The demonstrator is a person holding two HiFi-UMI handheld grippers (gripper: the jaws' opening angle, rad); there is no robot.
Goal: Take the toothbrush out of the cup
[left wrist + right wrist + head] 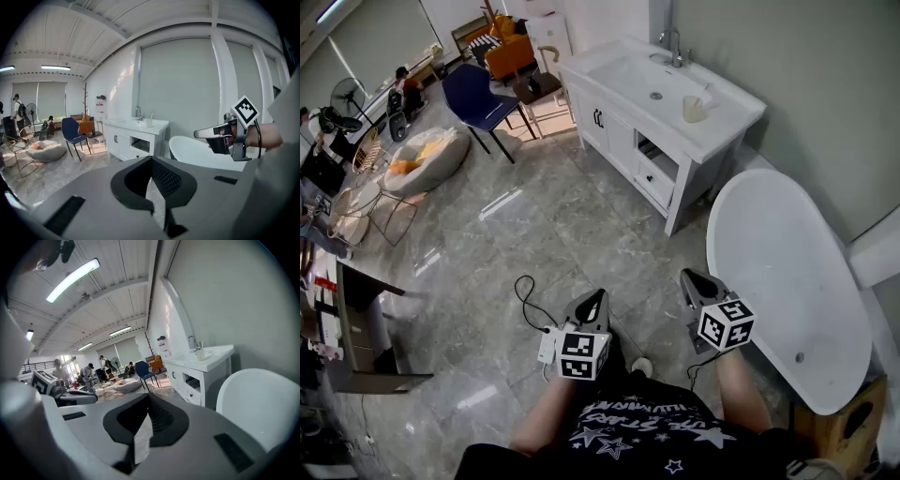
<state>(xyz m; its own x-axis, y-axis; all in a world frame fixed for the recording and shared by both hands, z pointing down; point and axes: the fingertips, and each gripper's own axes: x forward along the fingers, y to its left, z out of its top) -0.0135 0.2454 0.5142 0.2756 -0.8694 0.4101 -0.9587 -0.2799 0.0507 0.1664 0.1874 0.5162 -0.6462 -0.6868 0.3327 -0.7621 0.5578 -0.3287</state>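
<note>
A pale cup (pixel 695 109) stands on the white vanity counter (pixel 727 131) far ahead, near the sink's right end, with a toothbrush (pixel 706 92) sticking up out of it. The left gripper view shows the cup (pixel 149 123) small and distant, and so does the right gripper view, which has the cup (pixel 200 354) beside the tap. My left gripper (pixel 598 298) and right gripper (pixel 689 277) hang side by side over the floor, well short of the vanity. On both, the jaws are shut with nothing between them.
A white bathtub (pixel 787 272) lies to the right, close to my right gripper. A cable and power strip (pixel 546 345) lie on the floor by my left gripper. A blue chair (pixel 478 94), a bean bag (pixel 427 155) and wire tables stand to the left.
</note>
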